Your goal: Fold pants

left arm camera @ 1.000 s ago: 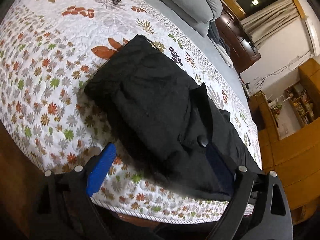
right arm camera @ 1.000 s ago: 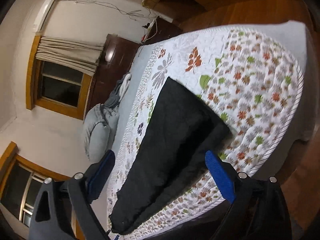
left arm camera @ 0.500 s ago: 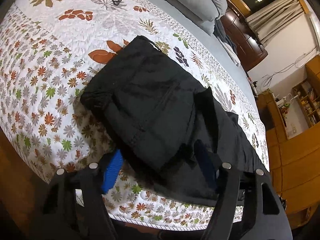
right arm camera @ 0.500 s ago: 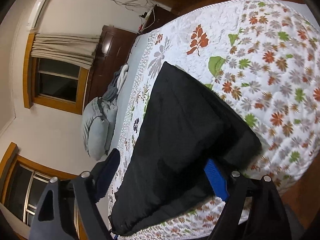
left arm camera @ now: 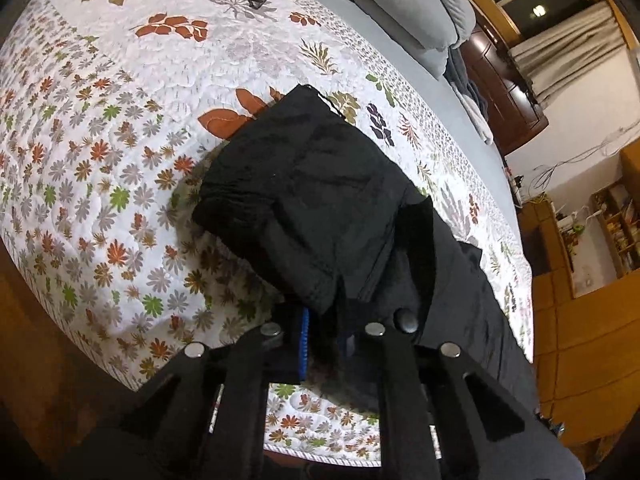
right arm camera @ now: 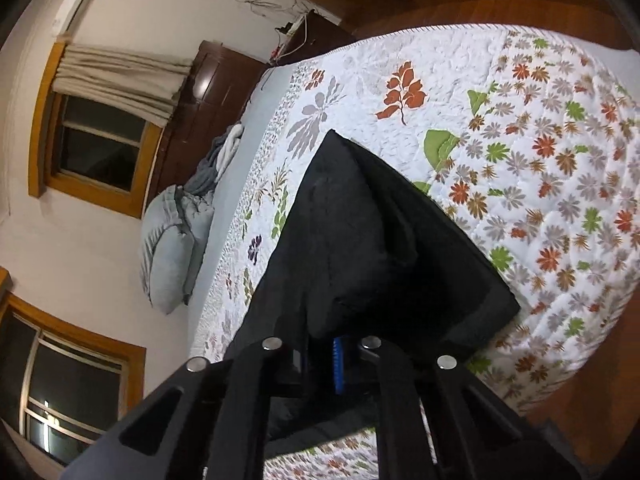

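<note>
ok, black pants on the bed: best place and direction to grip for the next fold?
Grip the near folded edge of the black pants, coming in low from the bed's near side. That edge is a thick stacked end, raised off the quilt and facing the tools, so pads can close on all the layers. Both already do: left tool and right tool are shut on it.

left gripper [left arm camera: 322, 338] fingers pinched together, right gripper [right arm camera: 325, 360] fingers likewise clamped
</note>
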The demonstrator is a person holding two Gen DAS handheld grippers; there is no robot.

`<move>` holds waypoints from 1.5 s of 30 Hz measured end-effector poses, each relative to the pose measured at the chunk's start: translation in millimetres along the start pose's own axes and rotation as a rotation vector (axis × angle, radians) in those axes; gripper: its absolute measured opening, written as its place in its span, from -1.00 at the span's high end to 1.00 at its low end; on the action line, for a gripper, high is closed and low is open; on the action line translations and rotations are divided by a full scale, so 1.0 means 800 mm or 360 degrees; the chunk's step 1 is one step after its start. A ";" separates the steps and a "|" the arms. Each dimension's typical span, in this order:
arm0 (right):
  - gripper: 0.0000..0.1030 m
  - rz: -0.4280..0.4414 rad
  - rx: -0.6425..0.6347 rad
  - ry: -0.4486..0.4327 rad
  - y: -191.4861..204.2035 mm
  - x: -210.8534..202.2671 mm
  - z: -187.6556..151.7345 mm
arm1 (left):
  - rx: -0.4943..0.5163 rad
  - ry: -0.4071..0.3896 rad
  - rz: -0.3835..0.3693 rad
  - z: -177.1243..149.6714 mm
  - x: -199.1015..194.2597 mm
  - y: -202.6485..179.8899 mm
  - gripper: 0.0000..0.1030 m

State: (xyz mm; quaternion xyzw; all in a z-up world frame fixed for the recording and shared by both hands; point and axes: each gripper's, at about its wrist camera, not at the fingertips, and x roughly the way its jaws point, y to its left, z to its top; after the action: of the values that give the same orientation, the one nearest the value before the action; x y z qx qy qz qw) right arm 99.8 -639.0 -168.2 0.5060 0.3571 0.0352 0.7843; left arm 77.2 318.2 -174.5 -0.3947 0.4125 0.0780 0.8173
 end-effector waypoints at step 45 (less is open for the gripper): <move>-0.12 0.0052 0.0017 -0.0121 -0.031 -0.044 -0.014 | 0.0618 -0.0153 0.0427 -0.025 0.040 -0.076 -0.92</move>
State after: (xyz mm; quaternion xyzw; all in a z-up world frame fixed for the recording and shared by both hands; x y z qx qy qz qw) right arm 59.3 -656.9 -173.0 0.5169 0.3189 0.0269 0.7940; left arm 113.3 256.5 -169.6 -0.1677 0.4290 0.1239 0.8789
